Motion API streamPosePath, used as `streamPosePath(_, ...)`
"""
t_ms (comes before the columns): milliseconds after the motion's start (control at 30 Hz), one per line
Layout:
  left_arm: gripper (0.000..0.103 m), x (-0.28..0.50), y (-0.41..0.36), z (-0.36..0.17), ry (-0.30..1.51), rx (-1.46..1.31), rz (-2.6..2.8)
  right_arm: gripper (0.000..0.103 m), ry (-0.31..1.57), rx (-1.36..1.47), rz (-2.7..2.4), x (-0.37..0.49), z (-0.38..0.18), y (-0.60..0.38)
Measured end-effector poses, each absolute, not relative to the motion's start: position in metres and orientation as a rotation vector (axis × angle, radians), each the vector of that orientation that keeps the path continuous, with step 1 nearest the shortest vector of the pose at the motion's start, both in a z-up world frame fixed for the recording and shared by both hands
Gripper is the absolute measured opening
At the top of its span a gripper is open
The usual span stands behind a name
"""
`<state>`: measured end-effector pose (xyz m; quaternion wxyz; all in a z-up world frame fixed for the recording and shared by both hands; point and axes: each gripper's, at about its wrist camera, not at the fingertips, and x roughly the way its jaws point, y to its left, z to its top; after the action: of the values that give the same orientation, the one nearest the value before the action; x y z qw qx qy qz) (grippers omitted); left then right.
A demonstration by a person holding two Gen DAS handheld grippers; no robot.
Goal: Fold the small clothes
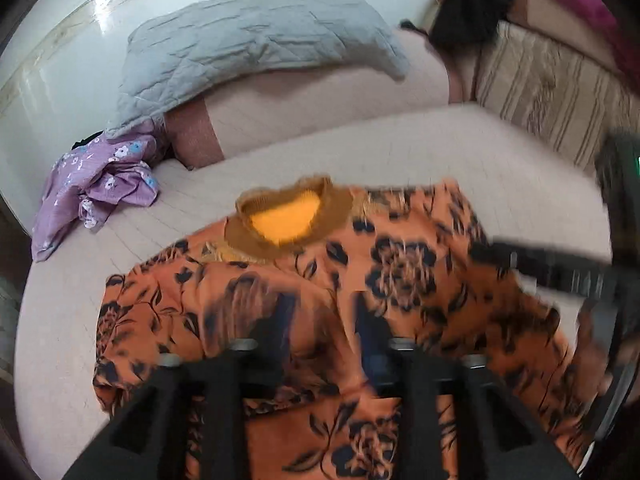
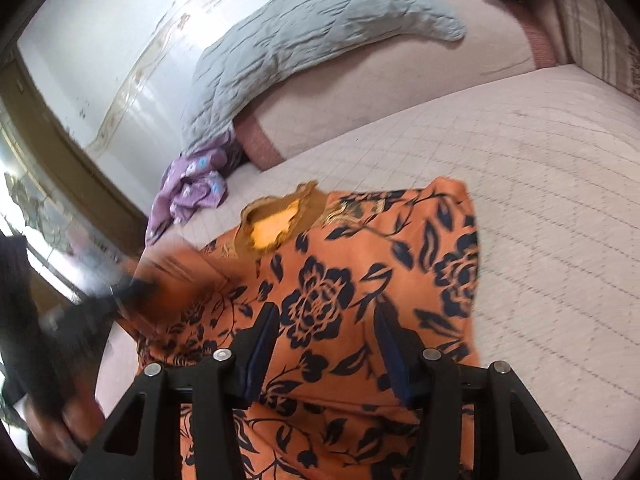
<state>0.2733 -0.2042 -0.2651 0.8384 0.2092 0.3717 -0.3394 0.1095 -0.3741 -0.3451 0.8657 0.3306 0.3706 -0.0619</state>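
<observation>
Orange floral top (image 2: 320,304) lies spread on the bed (image 2: 540,208), collar away. Looks light, limp, likely to slide; best pinched at a sleeve edge or hem. Right gripper (image 2: 326,332) fingers apart above it. Left gripper (image 1: 320,320) blurred, also apart, holding nothing.

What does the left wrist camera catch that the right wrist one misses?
Only the left wrist view shows the magenta cloth and much of the striped cushion. Only the right wrist view shows the brown frame at the wall's foot. Both show the orange floral top, purple floral garment, grey quilt and pink bed.
</observation>
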Motion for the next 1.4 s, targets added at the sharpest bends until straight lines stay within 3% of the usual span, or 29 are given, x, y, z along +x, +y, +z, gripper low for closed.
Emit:
streamPosePath(300,0.077,0.304,-0.069,-0.230,0.657,0.227,-0.360,0.056,0.825,0.663,-0.082,0.118,-0.348,-0.360)
streamPosePath(467,0.077,0.359,-0.013,-0.257,0.752,0.117,-0.154,0.060,0.841,0.524,0.014,0.128,-0.337,-0.318)
streamPosePath(533,0.076,0.380,-0.011,-0.277,0.819,0.133,-0.120,0.065,0.851,0.435,0.064,0.136,-0.328,-0.294)
streamPosePath(800,0.073,0.402,-0.028,-0.328,0.994,0.213,-0.130,0.065,0.934,0.140,0.231,0.180,-0.307,-0.206)
streamPosePath(1133,0.073,0.406,-0.017,-0.331,1.017,0.167,-0.155,0.065,1.096,0.385,0.081,0.249,-0.352,-0.194)
streamPosePath(1267,0.073,0.406,-0.018,-0.330,1.018,0.169,-0.155,0.067,1.135,0.352,0.065,0.255,-0.373,-0.184)
streamPosePath(1300,0.073,0.406,-0.018,-0.330,1.018,0.171,-0.154,0.066,1.117,0.328,0.061,0.254,-0.374,-0.183)
streamPosePath(1367,0.073,0.405,-0.018,-0.330,1.018,0.170,-0.155,0.050,1.111,0.321,0.045,0.252,-0.374,-0.186)
streamPosePath(1400,0.073,0.405,-0.018,-0.330,1.019,0.167,-0.157,0.035,1.098,0.324,0.064,0.250,-0.373,-0.189)
